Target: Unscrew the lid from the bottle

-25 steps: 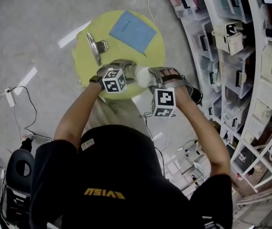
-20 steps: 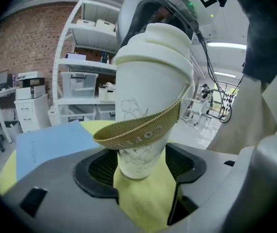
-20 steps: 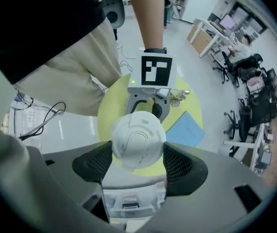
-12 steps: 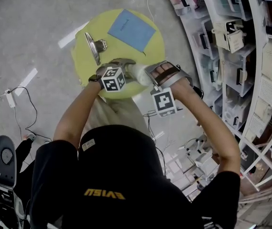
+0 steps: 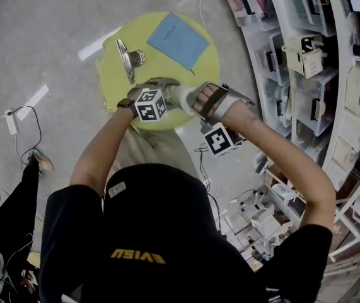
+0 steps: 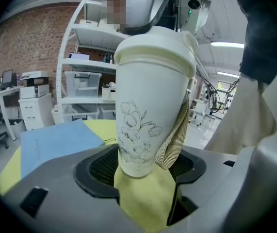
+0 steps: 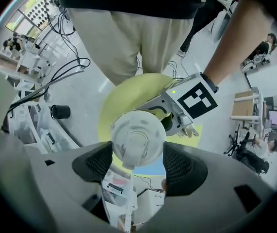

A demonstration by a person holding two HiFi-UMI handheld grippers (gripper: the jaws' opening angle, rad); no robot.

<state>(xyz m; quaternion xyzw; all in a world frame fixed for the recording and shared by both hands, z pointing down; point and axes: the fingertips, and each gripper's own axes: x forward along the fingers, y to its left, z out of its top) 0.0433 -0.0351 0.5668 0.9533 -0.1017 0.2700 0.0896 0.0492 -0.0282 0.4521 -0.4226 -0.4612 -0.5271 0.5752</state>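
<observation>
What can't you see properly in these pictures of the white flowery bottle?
- Head view: white flower-printed bottle, mostly hidden behind the left gripper and right gripper.
- Left gripper view: whether the cream plastic lid is loose; its rim covers the threads.
- Right gripper view: bottle body, hidden beneath lid.
- Head view: print on the blue sheet, too small.

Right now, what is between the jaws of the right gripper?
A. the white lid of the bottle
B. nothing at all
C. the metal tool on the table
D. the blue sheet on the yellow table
A: in the right gripper view, the right gripper closes from above on the round white lid, with a pad on each side, while the left gripper clamps the base of the bottle.
</observation>
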